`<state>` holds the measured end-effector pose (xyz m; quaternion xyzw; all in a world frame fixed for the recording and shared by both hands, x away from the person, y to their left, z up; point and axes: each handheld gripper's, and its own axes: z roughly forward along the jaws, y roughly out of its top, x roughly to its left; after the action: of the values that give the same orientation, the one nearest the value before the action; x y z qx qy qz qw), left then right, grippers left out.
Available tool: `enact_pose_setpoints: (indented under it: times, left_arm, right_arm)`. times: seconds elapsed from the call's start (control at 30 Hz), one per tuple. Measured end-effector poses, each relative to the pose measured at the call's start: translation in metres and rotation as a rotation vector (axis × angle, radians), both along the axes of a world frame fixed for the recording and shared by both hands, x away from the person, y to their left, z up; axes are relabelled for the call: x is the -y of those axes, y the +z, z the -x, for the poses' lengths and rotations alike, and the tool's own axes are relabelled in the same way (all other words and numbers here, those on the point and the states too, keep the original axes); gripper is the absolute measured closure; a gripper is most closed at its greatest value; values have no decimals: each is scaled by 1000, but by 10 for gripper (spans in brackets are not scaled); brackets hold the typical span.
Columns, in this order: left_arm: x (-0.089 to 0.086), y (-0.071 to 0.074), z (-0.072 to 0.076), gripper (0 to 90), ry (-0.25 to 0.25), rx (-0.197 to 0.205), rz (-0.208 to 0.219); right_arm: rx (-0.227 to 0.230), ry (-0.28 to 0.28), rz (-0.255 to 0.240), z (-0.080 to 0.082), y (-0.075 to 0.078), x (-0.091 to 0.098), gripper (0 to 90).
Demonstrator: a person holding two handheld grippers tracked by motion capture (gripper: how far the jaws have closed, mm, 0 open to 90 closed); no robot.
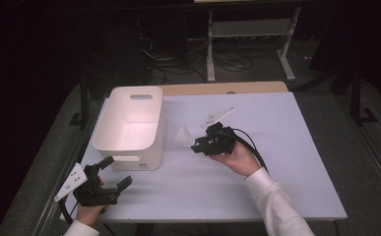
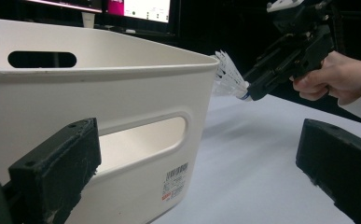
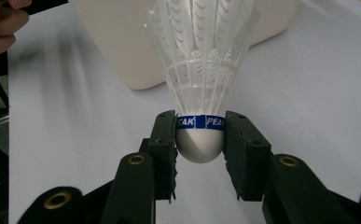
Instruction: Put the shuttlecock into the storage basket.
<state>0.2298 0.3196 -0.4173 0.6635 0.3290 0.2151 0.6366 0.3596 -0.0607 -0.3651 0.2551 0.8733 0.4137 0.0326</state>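
Clearly, the right gripper view shows the right tool (image 3: 199, 140) clamped on the shuttlecock (image 3: 200, 70) at its cork, held above the pale worktop (image 3: 308, 84) beside the white bin (image 1: 129, 123), with blue band lettering partly cut off. From above this is blurred. The left tool (image 2: 197, 163) stands wide, empty; the room is dark.

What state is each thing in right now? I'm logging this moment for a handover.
Shuttlecock: clamped by its cork base, off the table, feathers pointing toward the bin.
White bin: upright on the table, nothing visible inside.
Right hand-held gripper: shut on the shuttlecock.
Left hand-held gripper: open, holding nothing, beside the bin.
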Motion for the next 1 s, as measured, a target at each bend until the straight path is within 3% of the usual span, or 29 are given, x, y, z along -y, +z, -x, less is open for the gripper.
enact_pose_setpoints:
  times: [0.27,0.77,0.83,1.0]
  left_arm:
    - [0,0,0,0,0,0,-3]
    - [0,0,0,0,0,-2,2]
    - [0,0,0,0,1,-3,-2]
    - [0,0,-1,0,1,-3,-2]
  right_arm:
    - [25,8,-25,-1,19,-3,640]
    - [62,20,-19,-4,35,-7,640]
    - [48,17,-31,-3,38,-9,640]
    - [76,34,-22,-5,44,-11,640]
